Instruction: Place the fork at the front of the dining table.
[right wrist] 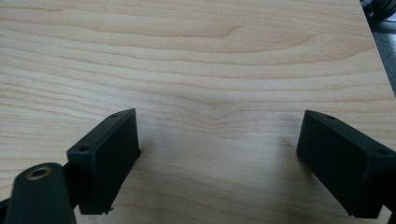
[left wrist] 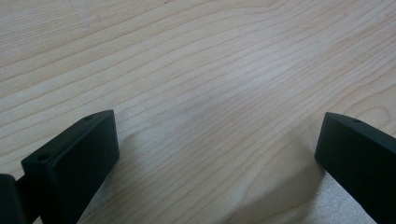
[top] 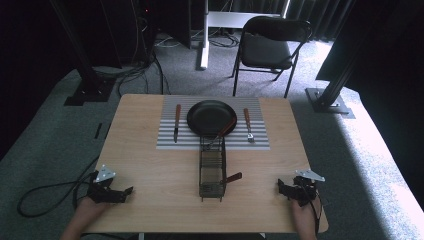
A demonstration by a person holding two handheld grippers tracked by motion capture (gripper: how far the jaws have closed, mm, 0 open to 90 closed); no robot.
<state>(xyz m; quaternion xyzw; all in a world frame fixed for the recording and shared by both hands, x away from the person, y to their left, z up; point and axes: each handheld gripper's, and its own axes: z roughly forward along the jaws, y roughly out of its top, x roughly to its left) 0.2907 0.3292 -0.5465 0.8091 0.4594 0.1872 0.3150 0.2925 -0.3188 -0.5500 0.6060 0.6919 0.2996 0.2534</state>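
The left gripper [top: 129, 190] rests on the tabletop [top: 150, 170] near its front left corner, jaws spread wide with bare wood between them. Farther back, on a striped mat [top: 260, 140], lie a knife [top: 176, 122], a black pan [top: 211, 118] and a fork [top: 248, 125], in that order. A wire rack [top: 211, 172] stands in front of the pan, holding two wooden-handled utensils. The right gripper [top: 280, 186] rests near the front right corner, jaws likewise apart over bare wood.
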